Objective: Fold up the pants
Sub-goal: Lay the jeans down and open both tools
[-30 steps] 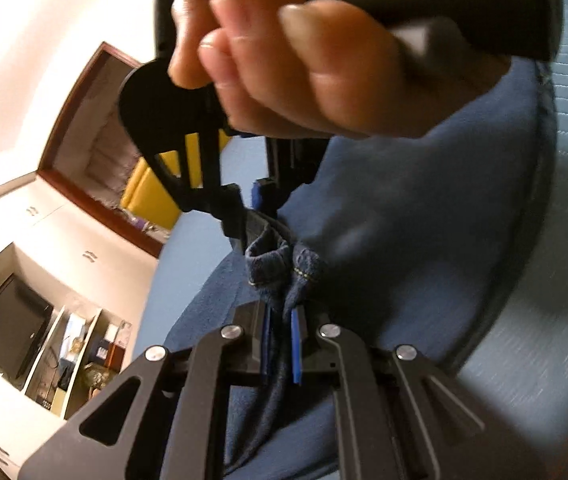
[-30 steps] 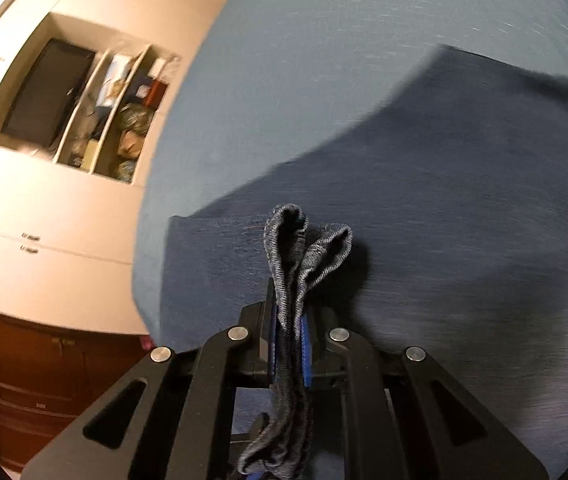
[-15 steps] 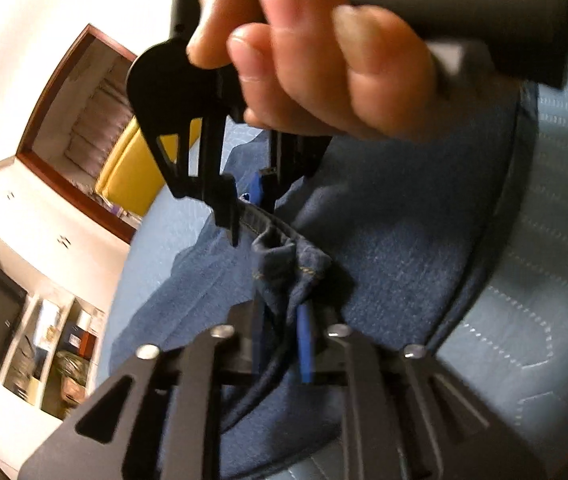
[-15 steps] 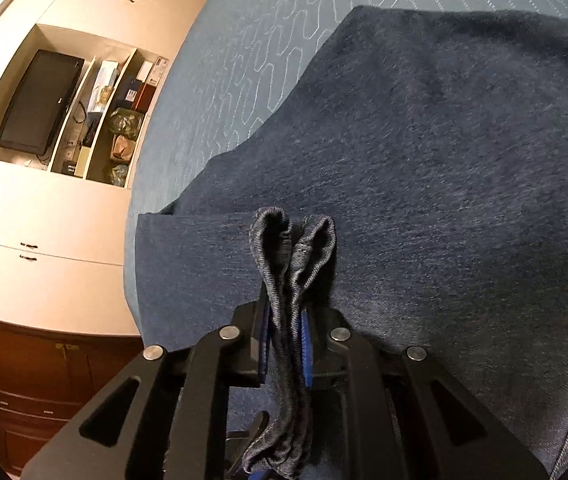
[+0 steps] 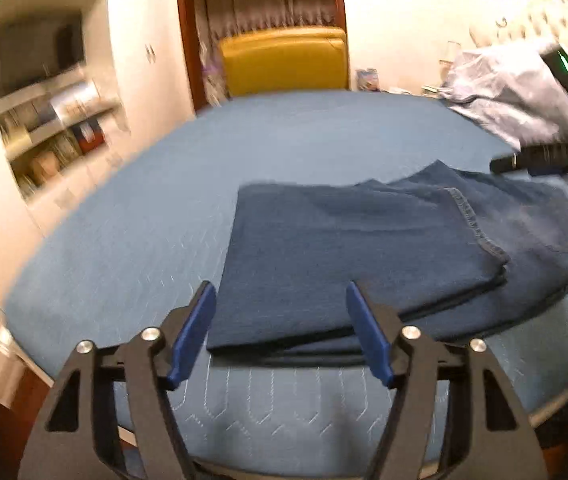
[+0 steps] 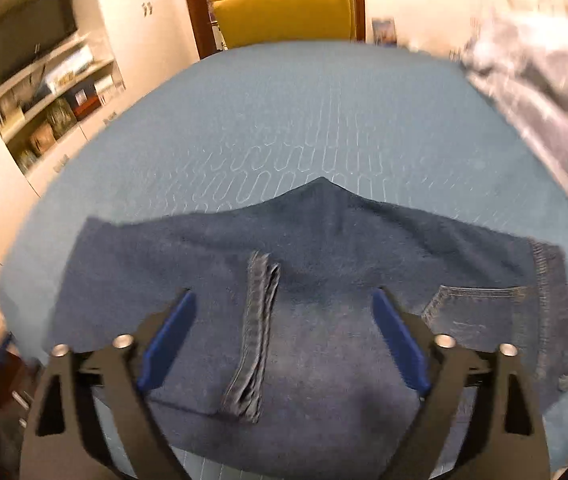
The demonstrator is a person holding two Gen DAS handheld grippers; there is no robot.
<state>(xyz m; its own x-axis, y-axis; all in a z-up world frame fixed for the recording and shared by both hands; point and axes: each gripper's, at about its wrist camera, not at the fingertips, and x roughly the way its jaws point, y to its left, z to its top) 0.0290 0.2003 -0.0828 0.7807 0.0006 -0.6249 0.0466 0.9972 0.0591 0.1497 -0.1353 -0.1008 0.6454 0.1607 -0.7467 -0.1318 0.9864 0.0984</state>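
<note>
Since both sets of jaws have just been opening, the left gripper (image 5: 280, 330) stands parted and empty, and the right gripper (image 6: 284, 340) gapes wide with nothing pinched. Just ahead of the right one, the hem strip (image 6: 254, 332) lies loose on the pants (image 6: 323, 272). These rest folded over on the blue quilted bed (image 6: 284, 128), back pocket (image 6: 471, 312) showing to the right gripper's right. One fold looks done; probably a further fold and smoothing remain.

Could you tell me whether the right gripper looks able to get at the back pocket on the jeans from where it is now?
Probably yes: the right gripper is open and empty, and the back pocket lies uncovered on the jeans just beside it.
</note>
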